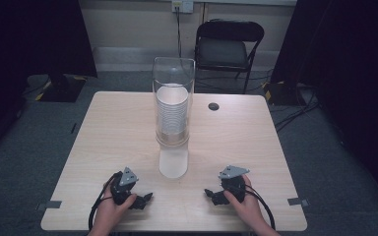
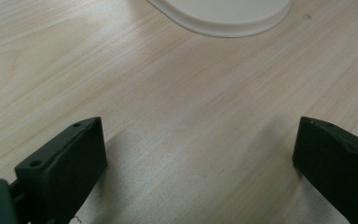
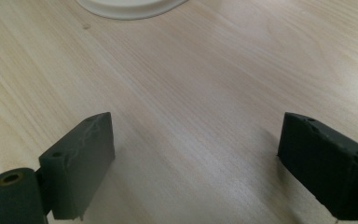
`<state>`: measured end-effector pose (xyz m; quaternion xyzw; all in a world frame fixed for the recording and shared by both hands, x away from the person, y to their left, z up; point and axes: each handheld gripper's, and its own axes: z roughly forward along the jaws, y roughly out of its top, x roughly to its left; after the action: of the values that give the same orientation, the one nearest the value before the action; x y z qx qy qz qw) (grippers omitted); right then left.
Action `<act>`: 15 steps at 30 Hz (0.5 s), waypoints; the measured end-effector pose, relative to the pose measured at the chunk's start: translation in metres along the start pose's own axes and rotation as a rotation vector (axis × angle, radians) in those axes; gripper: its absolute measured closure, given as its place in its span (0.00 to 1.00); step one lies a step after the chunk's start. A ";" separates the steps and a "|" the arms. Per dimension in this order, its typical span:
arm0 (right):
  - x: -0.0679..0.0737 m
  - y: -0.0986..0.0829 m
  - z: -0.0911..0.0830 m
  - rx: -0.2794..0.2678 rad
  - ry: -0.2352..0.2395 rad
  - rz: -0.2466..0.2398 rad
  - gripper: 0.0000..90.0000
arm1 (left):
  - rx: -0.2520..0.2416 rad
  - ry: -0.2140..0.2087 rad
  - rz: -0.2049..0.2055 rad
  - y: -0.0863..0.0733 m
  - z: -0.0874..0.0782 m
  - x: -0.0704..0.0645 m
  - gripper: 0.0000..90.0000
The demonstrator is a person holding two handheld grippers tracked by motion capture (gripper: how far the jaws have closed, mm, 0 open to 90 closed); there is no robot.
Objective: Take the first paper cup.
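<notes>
High view: I see both hands resting on the table, left gripper and right gripper flanking a white cup before the glass cylinder. Left gripper view: jaws wide apart, empty, cup rim ahead. Right gripper view: likewise. I judge nothing started; the next move calls for reaching forward.

The table is pale beige wood with fine straight grain, and a small dark round cap sits at 1 o'clock. At centre stands a clear tube with a white, finely ribbed stack inside; its base at 6 o'clock is frosted white. The left gripper at 7 o'clock and the right gripper at 5 o'clock are black with grey plates. The chair at 12 o'clock is black. The floor is grey-blue carpet. Grey tape marks the table's near corners.
</notes>
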<state>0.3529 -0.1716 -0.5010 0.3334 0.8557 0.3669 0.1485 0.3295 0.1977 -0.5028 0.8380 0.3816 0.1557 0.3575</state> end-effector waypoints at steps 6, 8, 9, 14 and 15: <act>0.000 0.000 0.001 0.003 -0.004 0.007 0.09 | 0.001 0.004 0.000 0.001 0.001 0.000 0.02; 0.000 0.000 0.001 0.003 -0.004 0.008 0.09 | -0.019 0.035 -0.042 0.002 -0.001 0.000 0.10; 0.000 0.000 0.001 0.003 -0.004 0.008 0.09 | -0.019 0.035 -0.042 0.002 -0.001 0.000 0.20; 0.000 0.000 0.001 0.003 -0.004 0.008 0.09 | -0.076 0.029 -0.141 0.025 -0.005 0.005 0.19; 0.000 0.000 0.001 0.003 -0.004 0.008 0.09 | -0.081 0.021 -0.135 0.028 -0.005 0.004 0.18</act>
<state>0.3535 -0.1712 -0.5011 0.3378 0.8546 0.3654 0.1484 0.3445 0.1905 -0.4787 0.7937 0.4343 0.1553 0.3966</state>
